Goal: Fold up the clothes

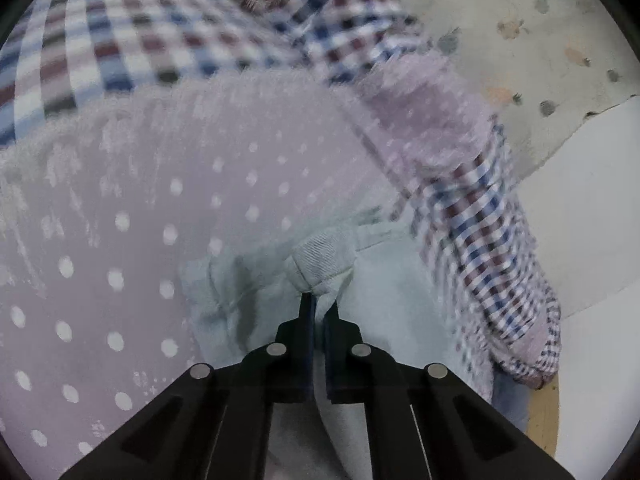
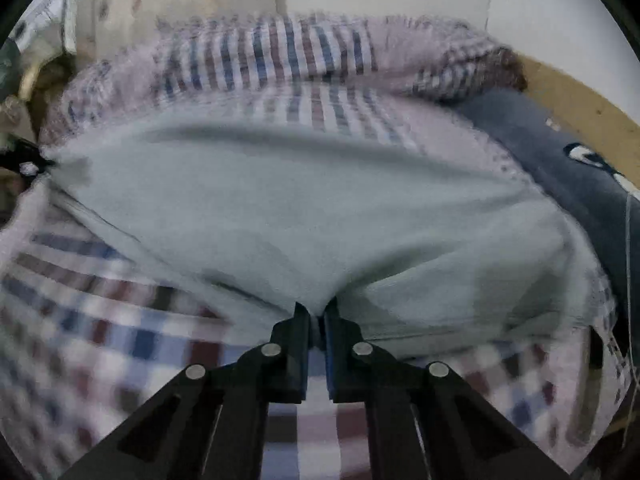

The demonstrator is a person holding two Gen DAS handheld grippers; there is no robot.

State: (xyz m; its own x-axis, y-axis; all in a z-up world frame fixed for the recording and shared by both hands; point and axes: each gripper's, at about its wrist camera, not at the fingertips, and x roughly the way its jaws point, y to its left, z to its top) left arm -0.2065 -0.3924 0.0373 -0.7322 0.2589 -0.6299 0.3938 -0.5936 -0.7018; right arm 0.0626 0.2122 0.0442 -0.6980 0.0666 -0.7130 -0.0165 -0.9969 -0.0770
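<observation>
Between both tongs, left (image 1: 319, 309) and right (image 2: 317, 312), pale garment (image 2: 304, 216), clamped at each end.

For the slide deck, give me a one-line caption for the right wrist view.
Right gripper shut on pale garment, stretched over a checked shirt.

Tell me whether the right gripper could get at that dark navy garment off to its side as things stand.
Probably not yet. The right gripper is shut on the pale grey garment, so it isn't free. The dark navy garment lies uncovered beyond the checked shirt, so letting go should open the way.
</observation>
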